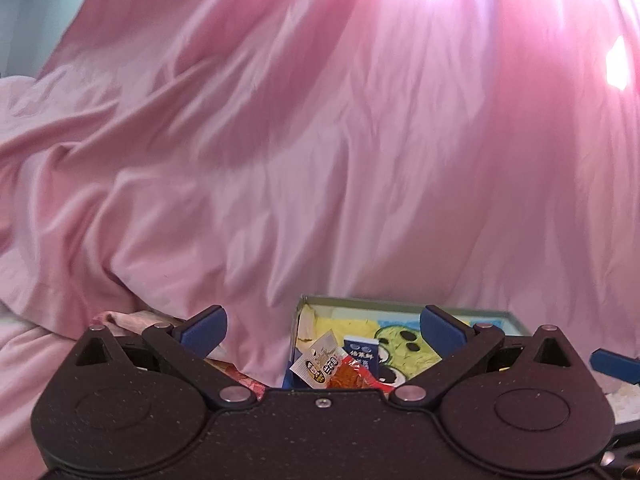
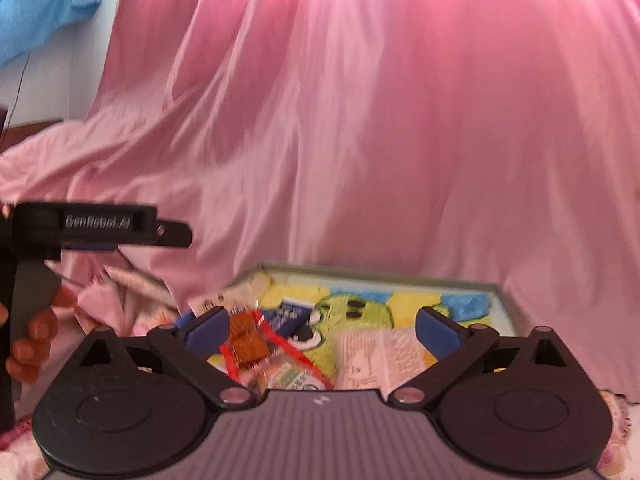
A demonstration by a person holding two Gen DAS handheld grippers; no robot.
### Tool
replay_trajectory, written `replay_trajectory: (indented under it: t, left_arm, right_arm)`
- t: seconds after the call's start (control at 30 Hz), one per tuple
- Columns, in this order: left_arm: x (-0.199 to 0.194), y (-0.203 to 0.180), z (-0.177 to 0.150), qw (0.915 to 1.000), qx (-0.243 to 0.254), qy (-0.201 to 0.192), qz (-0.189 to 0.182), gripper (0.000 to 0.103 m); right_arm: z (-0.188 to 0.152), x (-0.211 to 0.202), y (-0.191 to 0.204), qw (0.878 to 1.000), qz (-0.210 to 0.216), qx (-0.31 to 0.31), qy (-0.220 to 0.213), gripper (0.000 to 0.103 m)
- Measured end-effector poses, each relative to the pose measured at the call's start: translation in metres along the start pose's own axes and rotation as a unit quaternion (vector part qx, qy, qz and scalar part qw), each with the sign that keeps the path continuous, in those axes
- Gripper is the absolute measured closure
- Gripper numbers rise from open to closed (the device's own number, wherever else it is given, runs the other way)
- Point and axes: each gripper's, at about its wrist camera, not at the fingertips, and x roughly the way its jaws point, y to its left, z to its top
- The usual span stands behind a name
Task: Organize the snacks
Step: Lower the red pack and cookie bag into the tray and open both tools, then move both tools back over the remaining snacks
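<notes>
Hanging above the snacks, the left gripper had its two blue fingers spread wide with nothing between them. The right gripper was wide apart too, and it held nothing. Both pointed at a big pink sheet that hung like a curtain behind everything.

A flat box with green-gray walls sat at the foot of the sheet. Its bottom had a drawing of a green cartoon face on yellow and blue. Inside the box, at its left end, lay a white packet, a red packet with orange bits, and a small dark blue carton. They lay touching and partly on top of each other. In the right wrist view, the red packet showed brown chunks through a clear window, and a pale pink packet with small print lay nearer the camera, beside it.

The person's left hand gripped the black handle of the left gripper at the left edge.
</notes>
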Motion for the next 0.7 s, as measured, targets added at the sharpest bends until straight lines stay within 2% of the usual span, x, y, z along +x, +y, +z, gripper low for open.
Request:
replay_trajectory:
  t: [0.37,0.7]
  left_arm:
    - [-0.086,-0.002,-0.023,0.9995,0.001,-0.031,0.001,0.001]
    - [-0.140,-0.006,-0.070,0.9992,0.030,-0.026,-0.003,0.001]
  right_arm:
    - [-0.001,-0.097,0.010,0.997,-0.015,-0.015,-0.074,0.000]
    - [-0.033,-0.156,0.028,0.995,-0.021,-0.033,-0.089,0.000]
